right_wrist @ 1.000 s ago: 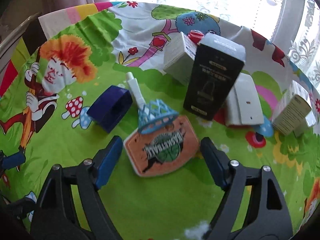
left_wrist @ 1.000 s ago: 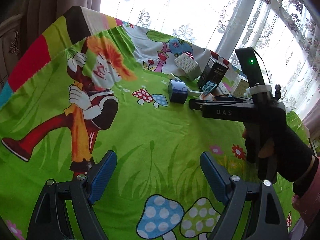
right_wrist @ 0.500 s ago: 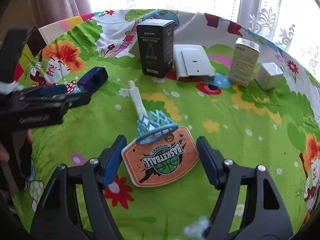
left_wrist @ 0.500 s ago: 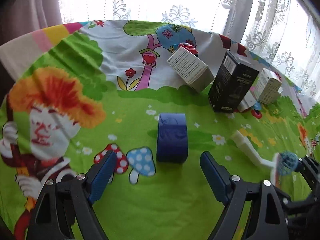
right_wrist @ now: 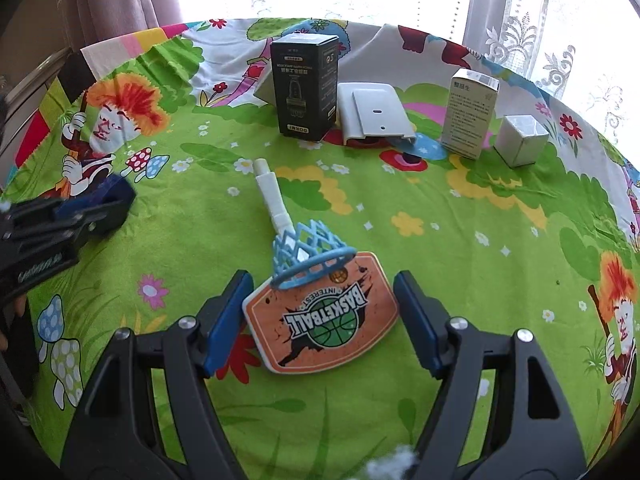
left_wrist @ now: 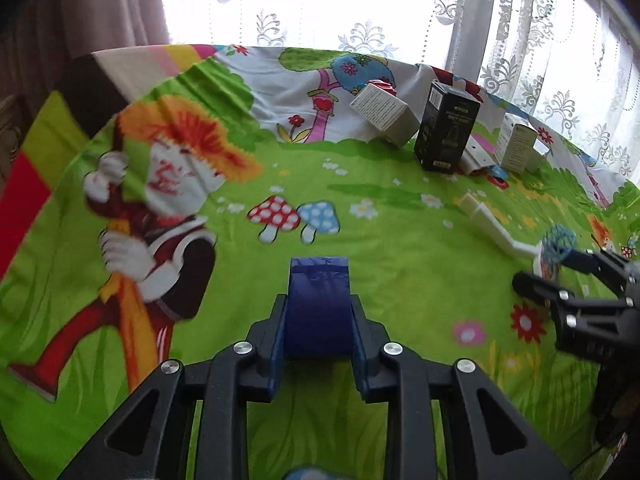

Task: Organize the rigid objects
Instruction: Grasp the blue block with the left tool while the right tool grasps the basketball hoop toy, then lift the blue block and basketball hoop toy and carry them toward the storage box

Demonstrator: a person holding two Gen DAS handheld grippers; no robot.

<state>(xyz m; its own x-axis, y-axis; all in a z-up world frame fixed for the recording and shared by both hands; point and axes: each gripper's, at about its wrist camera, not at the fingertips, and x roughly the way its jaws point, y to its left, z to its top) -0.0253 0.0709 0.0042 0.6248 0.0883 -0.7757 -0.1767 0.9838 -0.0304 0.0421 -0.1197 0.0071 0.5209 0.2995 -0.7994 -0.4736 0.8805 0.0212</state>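
A bright cartoon tablecloth (left_wrist: 400,288) covers the whole table; along its upper right in the left wrist view stand the boxes already grouped — a black box (left_wrist: 446,136) upright, a pale box (left_wrist: 384,114) tilted just to its left, a smaller white box (left_wrist: 516,148) to its right; the right wrist view adds a flat white case (right_wrist: 374,118) lying between the black box and a tall cream box (right_wrist: 470,114), and a small grey cube (right_wrist: 520,140) at the far right.

In the lower centre of the right wrist view lies the toy basketball hoop (right_wrist: 320,312), its orange backboard flat on the cloth and its white pole pointing up the frame; the right gripper (right_wrist: 324,320) straddles the backboard with its jaws apart, the left pad close to the board's edge, the right one clear of it.

Smallest is the blue block (left_wrist: 318,308), lower centre of the left wrist view; the left gripper (left_wrist: 318,344) is clamped on its sides.

The step in hand looks like two pick-ups at once — block gripped, hoop only bracketed; next, likely, the right jaws must close squarely on the backboard, then both pieces go up toward the row of boxes.
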